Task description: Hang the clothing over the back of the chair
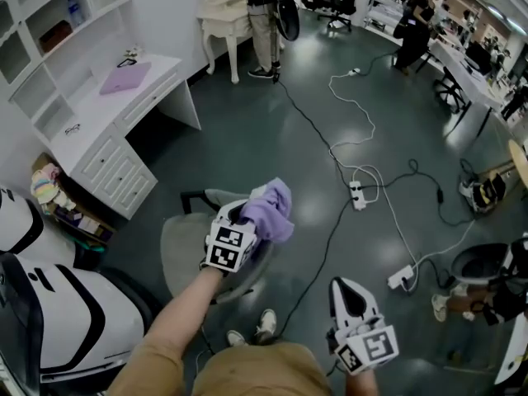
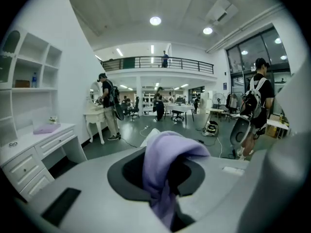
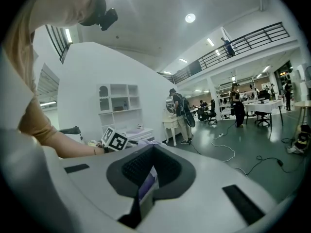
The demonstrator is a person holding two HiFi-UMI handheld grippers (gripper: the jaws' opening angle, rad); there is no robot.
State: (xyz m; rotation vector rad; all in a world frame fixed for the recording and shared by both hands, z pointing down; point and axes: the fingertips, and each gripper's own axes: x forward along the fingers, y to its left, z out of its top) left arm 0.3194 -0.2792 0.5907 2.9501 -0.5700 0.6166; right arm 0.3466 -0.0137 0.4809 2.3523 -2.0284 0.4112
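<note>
A purple garment [image 1: 275, 208] is bunched in my left gripper [image 1: 252, 218], which is shut on it just above the grey office chair [image 1: 183, 258]. In the left gripper view the garment [image 2: 164, 155] rises out of the closed jaws [image 2: 167, 203] and folds over to the right. My right gripper [image 1: 345, 285] hangs lower right, apart from the chair, over the bare floor. In the right gripper view its jaws [image 3: 143, 198] stand together with nothing gripped. The left gripper's marker cube [image 3: 115, 140] and the arm behind it show at the left of that view.
A white desk with drawers [image 1: 107, 130] stands at the upper left. Cables and power strips [image 1: 356, 195] run across the floor. White and black equipment [image 1: 49, 304] fills the lower left. A person [image 1: 262, 23] stands by a small table further back. Another chair base [image 1: 478, 264] sits at the right.
</note>
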